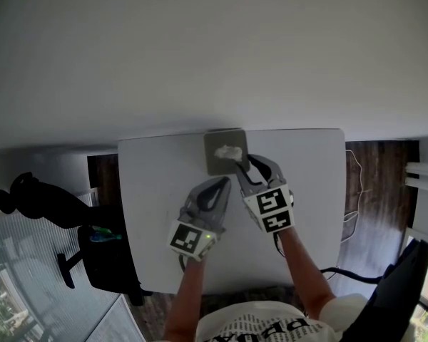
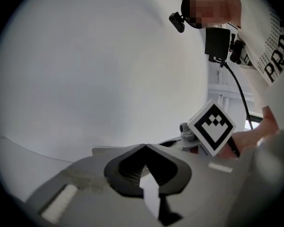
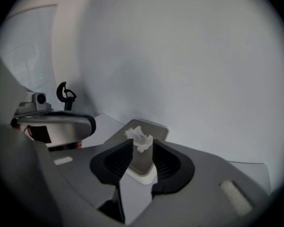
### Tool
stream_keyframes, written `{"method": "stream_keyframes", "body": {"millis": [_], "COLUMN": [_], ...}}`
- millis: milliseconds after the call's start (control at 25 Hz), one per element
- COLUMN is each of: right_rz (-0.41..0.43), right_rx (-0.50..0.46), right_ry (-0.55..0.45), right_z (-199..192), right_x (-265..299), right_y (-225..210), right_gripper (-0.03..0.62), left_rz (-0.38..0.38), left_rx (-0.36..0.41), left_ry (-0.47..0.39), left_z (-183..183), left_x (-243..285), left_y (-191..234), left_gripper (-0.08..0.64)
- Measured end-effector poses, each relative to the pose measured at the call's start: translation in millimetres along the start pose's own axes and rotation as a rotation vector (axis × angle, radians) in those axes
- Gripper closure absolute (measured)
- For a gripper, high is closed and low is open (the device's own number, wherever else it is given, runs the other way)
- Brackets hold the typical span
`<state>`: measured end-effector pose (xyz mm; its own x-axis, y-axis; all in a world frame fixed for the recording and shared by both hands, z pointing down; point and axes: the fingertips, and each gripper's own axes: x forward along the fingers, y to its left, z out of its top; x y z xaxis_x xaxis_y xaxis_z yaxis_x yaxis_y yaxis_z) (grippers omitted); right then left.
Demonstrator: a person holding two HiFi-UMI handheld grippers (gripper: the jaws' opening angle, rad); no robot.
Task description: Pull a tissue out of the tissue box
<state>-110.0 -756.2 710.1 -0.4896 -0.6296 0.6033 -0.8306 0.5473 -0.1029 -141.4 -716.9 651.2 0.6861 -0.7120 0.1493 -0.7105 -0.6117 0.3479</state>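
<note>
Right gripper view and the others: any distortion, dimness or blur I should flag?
Head view: wide-angle bowing of the table edges, even light, tissue box small but clear. Left gripper view: fisheye circle with black corners, a mosaic patch at the top, left tool dim and soft up close. Right gripper view: same black rim, dull grey light, tissue sharp beyond the right tool.

White table [image 1: 157, 198], black chair [image 1: 103, 262], dark wood floor [image 1: 378, 212], pale wall [image 1: 214, 48]

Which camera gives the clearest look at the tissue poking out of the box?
The right gripper view: the tissue stands close, framed by open jaws. The head view shows it small, from above; the left gripper view misses it.
</note>
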Motion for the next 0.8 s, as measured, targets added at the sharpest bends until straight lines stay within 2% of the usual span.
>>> {"method": "stream_keyframes", "body": {"millis": [440, 600, 680, 800], "right_rz": [0.000, -0.021, -0.023, -0.004], "right_rx": [0.022, -0.031, -0.062, -0.055], "right_ry": [0.050, 0.062, 0.072, 0.069], "right_z": [-8.4, -9.6, -10.7, -11.6], "right_x": [18.7, 20.1, 20.6, 21.6], "right_y": [-4.5, -4.7, -3.0, 2.0], "right_gripper": [0.472, 0.486, 0.500, 0.548], "left_rz": [0.005, 0.005, 0.005, 0.006], "left_rx": [-0.019, -0.024, -0.023, -0.020], "left_ry": [0.007, 0.006, 0.008, 0.009], "left_z": [-8.6, -9.0, -9.5, -9.7], "left_x": [4.9, 5.6, 5.4, 4.8], "left_y": [6.2, 7.6, 7.8, 7.5], "left_gripper": [0.569, 0.569, 0.569, 0.569]}}
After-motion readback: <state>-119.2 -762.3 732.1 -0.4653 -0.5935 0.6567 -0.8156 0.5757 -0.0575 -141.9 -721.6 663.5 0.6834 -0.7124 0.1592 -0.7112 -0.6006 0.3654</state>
